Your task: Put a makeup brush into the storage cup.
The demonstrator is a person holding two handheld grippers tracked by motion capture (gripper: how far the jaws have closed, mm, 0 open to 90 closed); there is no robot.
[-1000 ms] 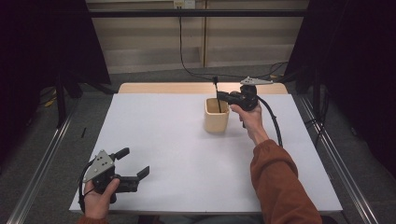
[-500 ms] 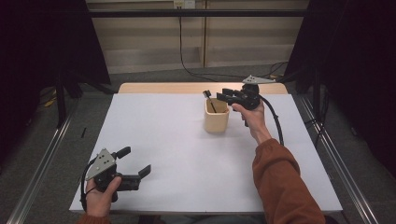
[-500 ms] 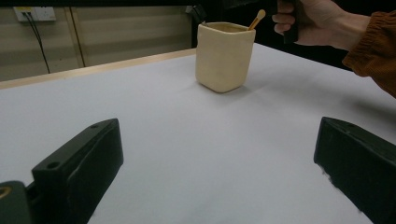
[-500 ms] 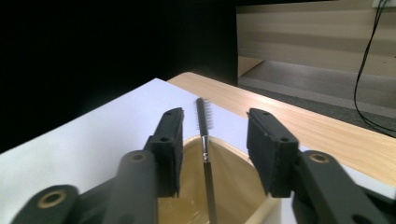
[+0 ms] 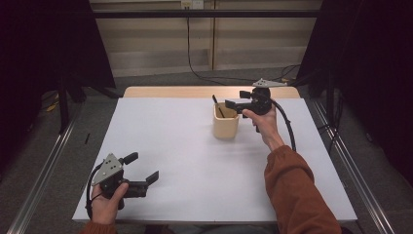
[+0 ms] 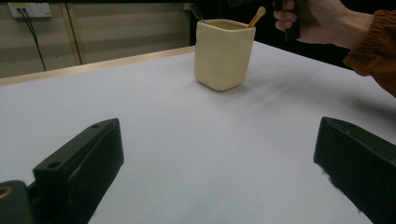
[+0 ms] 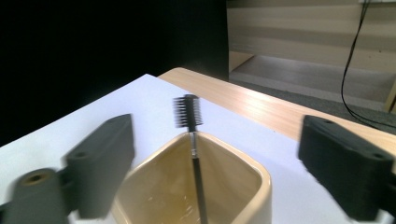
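A cream square cup [image 5: 225, 127] stands on the white table sheet, right of centre and toward the back. A black spoolie brush [image 5: 215, 100] leans in it, bristles up [image 7: 187, 111], and a thin stick with a pale rounded end [image 6: 257, 15] pokes out too. My right gripper [image 5: 237, 103] hovers just right of the cup's rim [image 7: 261, 186], open, its jaws set wide on either side of the brush with nothing held. At the near left corner my left gripper [image 5: 142, 167] rests low over the sheet, open and empty, facing the cup [image 6: 222, 56].
The white sheet [image 5: 175, 141] covers the table except for a bare wooden strip [image 5: 170, 91] along the back edge. Metal rails [image 5: 44, 170] run along both sides on the floor. A black cable [image 5: 287, 124] trails from the right gripper. The person's rust-coloured sleeve [image 5: 292, 190] lies over the right side.
The right gripper lowered the brush into the cup, opened and drew slightly back to the right; the brush now leans in the cup on its own. The left gripper has barely moved.
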